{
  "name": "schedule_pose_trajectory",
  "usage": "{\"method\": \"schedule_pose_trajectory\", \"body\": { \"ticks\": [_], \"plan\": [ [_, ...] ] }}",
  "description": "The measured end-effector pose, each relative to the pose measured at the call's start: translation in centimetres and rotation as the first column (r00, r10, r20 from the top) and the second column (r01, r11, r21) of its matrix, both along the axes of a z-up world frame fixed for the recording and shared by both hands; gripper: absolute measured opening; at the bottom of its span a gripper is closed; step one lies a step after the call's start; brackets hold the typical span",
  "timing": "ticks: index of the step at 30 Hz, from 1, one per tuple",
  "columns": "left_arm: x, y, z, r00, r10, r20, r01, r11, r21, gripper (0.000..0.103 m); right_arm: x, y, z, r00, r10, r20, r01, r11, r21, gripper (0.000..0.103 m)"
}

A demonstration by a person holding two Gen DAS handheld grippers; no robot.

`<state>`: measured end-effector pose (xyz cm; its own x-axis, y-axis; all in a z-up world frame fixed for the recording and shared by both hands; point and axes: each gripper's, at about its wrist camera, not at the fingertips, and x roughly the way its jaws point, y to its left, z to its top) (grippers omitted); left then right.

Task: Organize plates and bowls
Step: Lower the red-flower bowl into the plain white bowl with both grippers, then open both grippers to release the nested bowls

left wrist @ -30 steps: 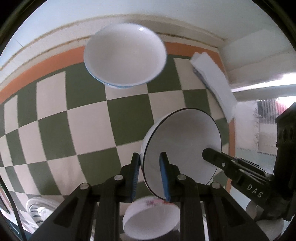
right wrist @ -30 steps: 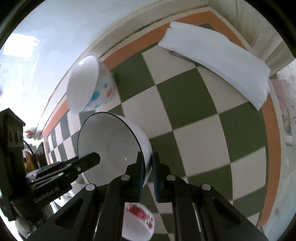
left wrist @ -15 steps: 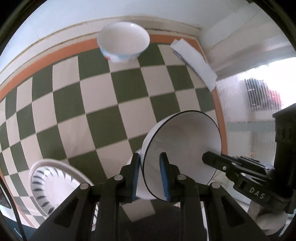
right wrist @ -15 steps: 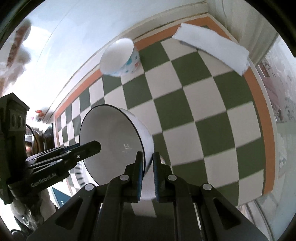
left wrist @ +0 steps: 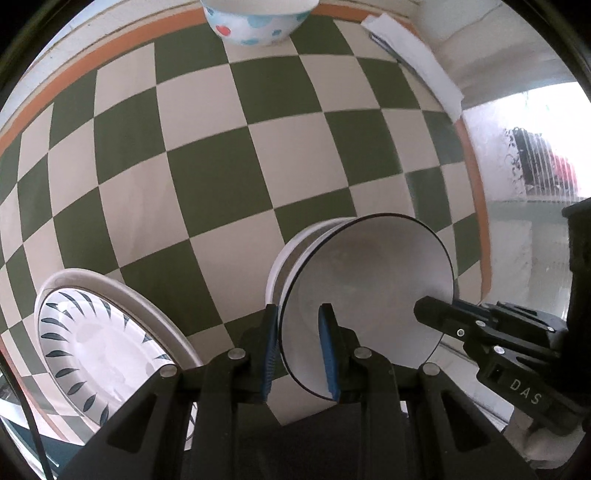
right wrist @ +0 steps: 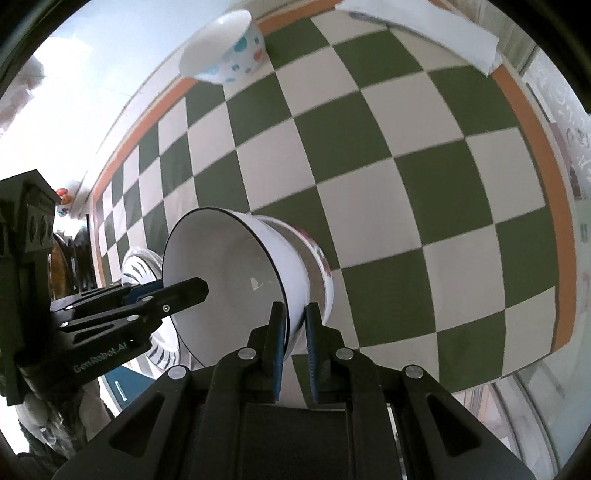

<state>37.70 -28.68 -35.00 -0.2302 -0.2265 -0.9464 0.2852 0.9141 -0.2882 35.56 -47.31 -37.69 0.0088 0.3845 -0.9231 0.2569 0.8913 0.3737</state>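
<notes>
A white bowl with a thin black rim (left wrist: 369, 280) (right wrist: 221, 280) is held by both grippers, one on each side of its rim. My left gripper (left wrist: 298, 325) is shut on the near rim; my right gripper (right wrist: 295, 321) is shut on the opposite rim. The bowl sits in or just above a second white bowl with a red flower print (right wrist: 317, 266) (left wrist: 291, 258). A white plate with dark leaf marks (left wrist: 99, 339) lies at the left. A dotted bowl (left wrist: 255, 22) (right wrist: 225, 51) stands at the far edge.
The surface is a green and cream checked cloth (left wrist: 221, 166) with an orange border. A folded white paper (left wrist: 417, 62) (right wrist: 424, 29) lies at the far right corner. The table edge and a window are at the right.
Both grippers have come down with the black-rimmed bowl toward the table. It now rests in or just over the flowered bowl, and the dotted bowl sits farther up in view.
</notes>
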Motion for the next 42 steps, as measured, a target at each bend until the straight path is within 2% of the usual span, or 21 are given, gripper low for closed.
{"method": "schedule_pose_trajectory", "body": {
  "ticks": [17, 21, 26, 28, 30, 32, 37, 42],
  "plan": [
    [-0.4, -1.1, -1.1, 1.000, -0.018, 0.011, 0.017, 0.999, 0.050, 0.019, 0.4, 0.1, -1.8, 0.998, 0.003, -0.065, -0.003, 1.000, -0.012, 0.012],
    [-0.3, -0.6, -0.5, 1.000, 0.002, 0.004, -0.002, 1.000, 0.030, 0.019, 0.5, -0.5, -1.5, 0.998, -0.003, -0.070, 0.004, 1.000, 0.019, 0.014],
    [1.2, 0.7, 2.9, 0.996, 0.067, 0.051, -0.064, 0.997, -0.051, 0.022, 1.5, -1.8, 0.7, 0.999, 0.013, -0.044, -0.011, 0.999, 0.035, 0.014],
    [2.8, 1.3, 4.7, 0.989, 0.112, 0.098, -0.105, 0.992, -0.075, 0.022, 2.6, -2.9, 2.3, 1.000, -0.010, -0.004, 0.010, 0.998, 0.058, 0.016],
    [5.0, 1.9, 6.0, 0.977, 0.167, 0.132, -0.156, 0.983, -0.095, 0.030, 3.8, -3.7, 3.5, 0.999, -0.025, 0.025, 0.023, 0.996, 0.084, 0.036],
    [7.7, 2.4, 6.6, 0.965, 0.211, 0.158, -0.196, 0.975, -0.102, 0.033, 6.1, -4.5, 4.8, 0.996, -0.040, 0.078, 0.031, 0.994, 0.109, 0.045],
    [14.8, 3.4, 5.9, 0.935, 0.304, 0.182, -0.294, 0.953, -0.078, 0.033, 12.8, -5.3, 5.5, 0.985, -0.057, 0.164, 0.037, 0.991, 0.126, 0.048],
    [20.3, 3.6, 2.6, 0.916, 0.384, 0.114, -0.377, 0.923, -0.075, 0.033, 20.4, -5.4, 3.7, 0.978, -0.083, 0.190, 0.062, 0.992, 0.112, 0.048]
  ]
}}
